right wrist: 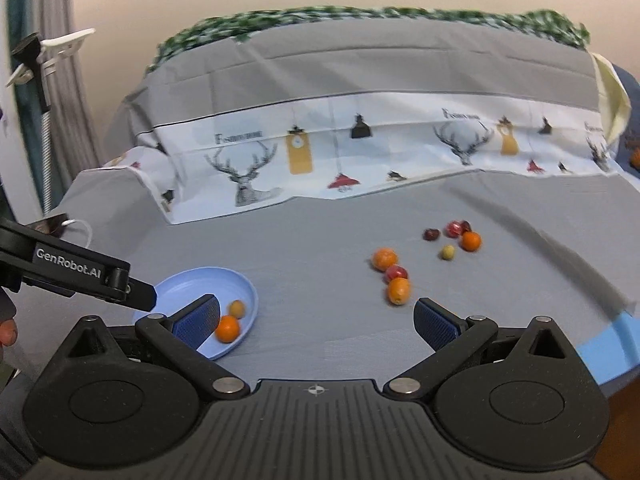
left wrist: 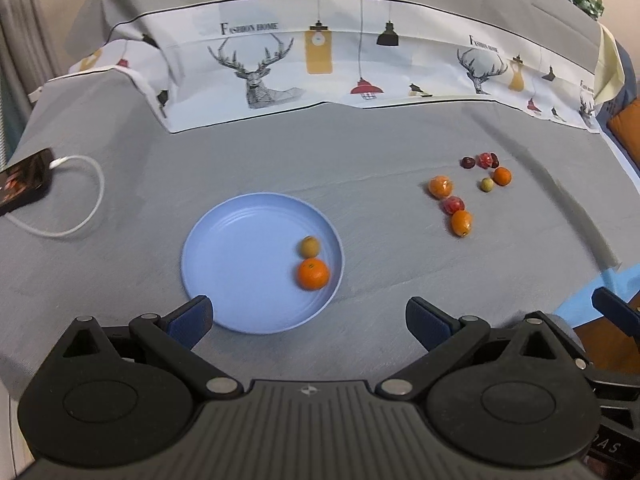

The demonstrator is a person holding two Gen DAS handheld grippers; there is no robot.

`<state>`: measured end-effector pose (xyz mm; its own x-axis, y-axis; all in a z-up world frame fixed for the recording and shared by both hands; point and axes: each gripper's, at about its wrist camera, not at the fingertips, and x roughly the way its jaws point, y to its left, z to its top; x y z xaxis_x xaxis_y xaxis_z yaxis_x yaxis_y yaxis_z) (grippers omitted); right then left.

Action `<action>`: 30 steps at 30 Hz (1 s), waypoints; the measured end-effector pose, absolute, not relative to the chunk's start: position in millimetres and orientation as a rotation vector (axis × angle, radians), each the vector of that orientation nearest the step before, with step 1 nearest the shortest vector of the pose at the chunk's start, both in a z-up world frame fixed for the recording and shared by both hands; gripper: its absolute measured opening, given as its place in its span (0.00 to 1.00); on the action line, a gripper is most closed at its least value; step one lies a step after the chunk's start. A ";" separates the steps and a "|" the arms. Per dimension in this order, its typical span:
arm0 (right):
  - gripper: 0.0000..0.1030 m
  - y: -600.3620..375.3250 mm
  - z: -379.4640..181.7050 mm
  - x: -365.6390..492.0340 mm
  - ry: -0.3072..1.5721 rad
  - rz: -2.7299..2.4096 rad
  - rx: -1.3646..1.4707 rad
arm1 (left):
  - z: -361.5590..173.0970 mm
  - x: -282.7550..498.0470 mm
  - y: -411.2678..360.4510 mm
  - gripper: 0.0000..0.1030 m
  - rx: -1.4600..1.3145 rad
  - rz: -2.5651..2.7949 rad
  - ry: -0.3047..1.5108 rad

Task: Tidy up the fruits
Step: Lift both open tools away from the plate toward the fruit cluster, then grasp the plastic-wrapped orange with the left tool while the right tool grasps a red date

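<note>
A light blue plate (left wrist: 224, 264) lies on the grey cloth and holds an orange (left wrist: 312, 274) and a small tan fruit (left wrist: 310, 246). The plate also shows in the right wrist view (right wrist: 188, 284). To the right lie loose fruits: an orange one (left wrist: 440, 186), a red one (left wrist: 453, 205), a kumquat (left wrist: 461, 223), a green one (left wrist: 486, 184), another orange (left wrist: 501, 176) and dark red ones (left wrist: 467, 162). My left gripper (left wrist: 308, 322) is open and empty at the plate's near rim. My right gripper (right wrist: 316, 322) is open and empty, short of the kumquat (right wrist: 398, 291).
A phone (left wrist: 24, 182) with a white cable (left wrist: 86, 196) lies at the far left. A deer-print cloth (left wrist: 320, 68) covers a raised bank behind. The table's right edge shows blue (right wrist: 608, 336). The left gripper's body (right wrist: 76, 272) reaches in at the right view's left.
</note>
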<state>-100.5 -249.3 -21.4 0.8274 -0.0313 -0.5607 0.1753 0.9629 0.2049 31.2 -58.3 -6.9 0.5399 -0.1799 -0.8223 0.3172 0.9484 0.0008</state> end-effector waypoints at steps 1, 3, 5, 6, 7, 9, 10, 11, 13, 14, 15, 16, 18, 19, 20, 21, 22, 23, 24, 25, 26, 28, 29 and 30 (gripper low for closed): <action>0.99 -254.3 -23.7 -99.0 0.593 -0.121 0.261 | -7.7 33.8 -63.2 1.00 0.160 -0.301 0.958; 0.99 -264.2 -27.7 -95.7 0.603 -0.139 0.268 | -9.6 40.3 -73.7 1.00 0.166 -0.310 0.963; 0.99 -273.4 -31.0 -91.5 0.609 -0.156 0.273 | -11.1 47.2 -85.0 1.00 0.165 -0.325 0.969; 0.99 -278.1 -32.6 -89.8 0.611 -0.163 0.274 | -11.9 50.6 -91.0 1.00 0.166 -0.332 0.972; 0.99 -284.0 -34.0 -86.9 0.614 -0.173 0.276 | -13.0 54.8 -97.8 1.00 0.168 -0.341 0.975; 0.99 -296.9 -35.2 -80.0 0.615 -0.191 0.282 | -15.5 63.3 -111.0 1.00 0.175 -0.364 0.982; 0.99 -304.9 -35.8 -76.2 0.611 -0.205 0.285 | -17.2 68.1 -118.5 1.00 0.179 -0.375 0.985; 0.99 -312.6 -36.5 -71.8 0.610 -0.220 0.285 | -19.3 73.7 -126.8 1.00 0.184 -0.388 0.987; 0.99 -330.3 -38.9 -62.0 0.605 -0.253 0.289 | -23.5 84.6 -143.4 1.00 0.197 -0.406 0.994; 0.99 -339.4 -41.1 -56.3 0.604 -0.269 0.292 | -25.7 90.1 -151.9 1.00 0.199 -0.417 0.992; 0.99 -347.7 -43.4 -51.0 0.609 -0.283 0.295 | -28.3 96.6 -161.2 1.00 0.206 -0.429 0.994; 0.99 -357.1 -46.5 -44.3 0.616 -0.299 0.301 | -31.2 103.3 -170.4 1.00 0.214 -0.437 0.996; 0.99 -374.6 -52.9 -31.5 0.618 -0.326 0.304 | -37.9 115.3 -187.0 1.00 0.227 -0.454 0.994; 0.99 -382.4 -55.9 -24.9 0.621 -0.337 0.306 | -42.4 122.5 -196.9 1.00 0.240 -0.460 0.998; 0.99 -391.6 -59.4 -16.8 0.626 -0.350 0.314 | -46.8 128.5 -204.6 1.00 0.248 -0.469 0.999; 0.99 -399.6 -63.1 -10.2 0.629 -0.361 0.323 | -52.0 135.3 -213.5 1.00 0.257 -0.482 1.002; 0.99 -408.8 -67.2 -2.6 0.633 -0.370 0.331 | -58.8 144.1 -223.9 1.00 0.270 -0.488 1.013; 0.99 -418.7 -72.4 7.1 0.640 -0.378 0.335 | -64.9 151.7 -231.7 1.00 0.275 -0.492 1.023; 0.99 -427.3 -77.7 15.6 0.647 -0.386 0.337 | -71.2 159.8 -239.4 1.00 0.275 -0.503 1.031; 0.99 -437.3 -83.4 26.1 0.652 -0.400 0.341 | -79.4 170.6 -248.8 1.00 0.279 -0.511 1.048; 0.99 -448.3 -90.0 38.1 0.658 -0.413 0.342 | -86.8 180.2 -256.7 1.00 0.281 -0.507 1.066; 0.99 -470.4 -104.2 63.7 0.668 -0.433 0.339 | -103.4 200.3 -272.6 1.00 0.270 -0.522 1.098; 0.99 -481.2 -113.1 77.4 0.673 -0.446 0.331 | -112.6 210.6 -280.7 1.00 0.270 -0.523 1.118; 0.99 -489.8 -121.8 90.8 0.684 -0.451 0.318 | -121.9 220.0 -288.3 1.00 0.272 -0.523 1.133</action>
<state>90.8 -489.8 -121.8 0.6850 -0.2933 -0.6669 0.4975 0.8570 0.1341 220.0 -288.3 -121.9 0.3214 -0.2579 -0.9112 0.5261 0.8487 -0.0546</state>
